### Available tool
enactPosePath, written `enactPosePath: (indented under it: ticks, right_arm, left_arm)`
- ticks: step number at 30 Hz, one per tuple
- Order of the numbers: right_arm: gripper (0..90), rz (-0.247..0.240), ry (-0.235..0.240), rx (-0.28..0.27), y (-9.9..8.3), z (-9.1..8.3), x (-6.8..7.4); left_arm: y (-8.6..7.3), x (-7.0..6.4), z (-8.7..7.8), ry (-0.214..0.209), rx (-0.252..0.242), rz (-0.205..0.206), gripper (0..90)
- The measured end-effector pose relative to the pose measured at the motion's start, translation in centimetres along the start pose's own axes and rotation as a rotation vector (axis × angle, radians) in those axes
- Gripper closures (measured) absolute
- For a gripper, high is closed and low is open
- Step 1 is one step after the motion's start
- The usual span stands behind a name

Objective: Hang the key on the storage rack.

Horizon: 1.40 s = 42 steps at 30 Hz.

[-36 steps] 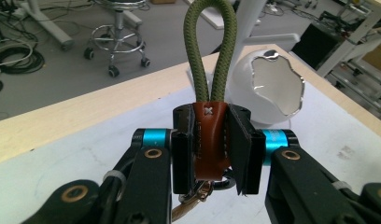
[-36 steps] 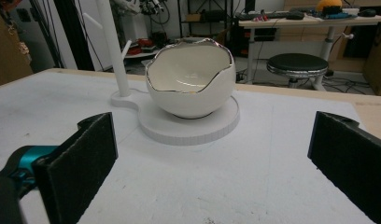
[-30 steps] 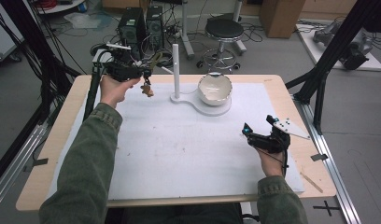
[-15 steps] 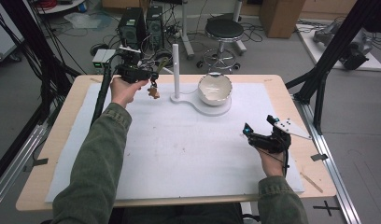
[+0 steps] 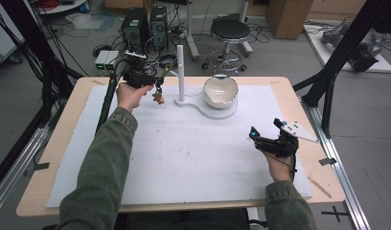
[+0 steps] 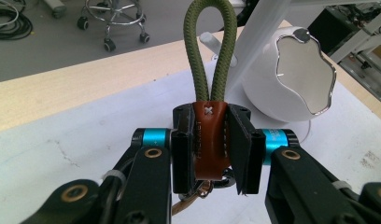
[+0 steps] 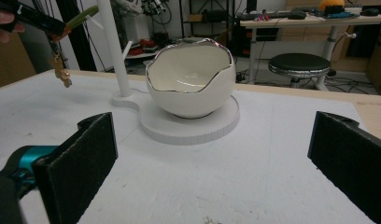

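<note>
The olive-green cord loop with a tan leather tab (image 6: 211, 135) is clamped between the jaws of the left tongs (image 6: 211, 154), which grip it by the leather tab. In the left gripper view its long axis runs straight up the middle of the frame: the closed end of the loop points up and away from the jaws, and small brass-coloured hardware hangs below the tab at the bottom of the frame. In the high view the keyring sits in the upper left of the frame, held above the worktop (image 5: 184, 158), with a small brown charm (image 5: 158, 97) dangling beneath the left tongs (image 5: 153, 85).

The slim white upright post with a short side peg (image 5: 180, 72) stands just to the right of the loop in the high view; in the left gripper view it crosses behind the top of the loop. So the move ahead probably turns on carrying the open loop rightward and over that peg, and the left hand is by far the nearer one.

The white eggshell-shaped bowl with a silver jagged rim (image 5: 220, 91) sits on the round end of the same white base (image 5: 222, 112), further right.

The right tongs (image 5: 266, 139) rest at the lower right of the high view, well apart, jaws spread wide and empty.
</note>
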State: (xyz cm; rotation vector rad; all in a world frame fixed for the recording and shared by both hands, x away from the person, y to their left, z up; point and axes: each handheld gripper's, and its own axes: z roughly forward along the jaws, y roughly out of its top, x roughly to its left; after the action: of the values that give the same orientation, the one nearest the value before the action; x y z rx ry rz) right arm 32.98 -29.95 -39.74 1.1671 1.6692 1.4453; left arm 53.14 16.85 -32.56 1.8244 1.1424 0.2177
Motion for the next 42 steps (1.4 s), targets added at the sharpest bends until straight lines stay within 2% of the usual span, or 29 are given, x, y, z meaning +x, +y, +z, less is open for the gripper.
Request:
enactPosePath:
  ticks: [11,20,26,28,30,32,36,37,39,42]
  right_arm:
    - [0.4,-0.001,0.004,0.004,0.0,0.1,0.0]
    - [0.4,-0.004,0.005,0.005,0.0,0.1,0.0]
    - [0.4,-0.006,0.006,0.008,0.0,0.1,0.0]
    - [0.4,-0.002,0.005,0.01,0.0,0.1,0.1]
    - [0.4,-0.006,0.007,0.006,0.0,0.1,0.1]
    - [0.4,-0.008,0.008,0.008,0.0,0.1,0.1]
    - [0.4,-0.018,0.004,0.009,0.0,0.2,0.1]
    - [0.5,-0.021,0.004,0.01,0.0,0.2,0.1]
    - [0.4,-0.022,0.005,0.01,0.0,0.2,0.1]
    - [0.5,-0.023,0.005,0.01,0.0,0.2,0.1]
  left_arm:
    - [-0.3,-0.3,0.9,-0.02,0.018,0.002,71.9]
    - [-0.8,-0.4,1.6,-0.007,0.018,-0.002,71.7]
    - [-1.0,-0.7,2.3,-0.009,0.029,0.015,71.6]
    - [-1.0,-0.8,2.4,0.003,0.03,0.02,71.4]
    - [-1.1,-1.0,2.5,0.051,0.031,0.044,71.4]
    - [-1.1,-1.2,2.7,0.077,0.03,0.064,70.8]
    - [-1.2,-1.5,2.7,0.096,0.041,0.097,67.7]
    - [-1.3,-1.5,2.6,0.103,0.03,0.104,63.0]
    - [-1.3,-1.8,2.4,0.153,0.022,0.128,55.2]
    - [-1.5,-2.1,2.0,0.189,0.01,0.136,38.2]
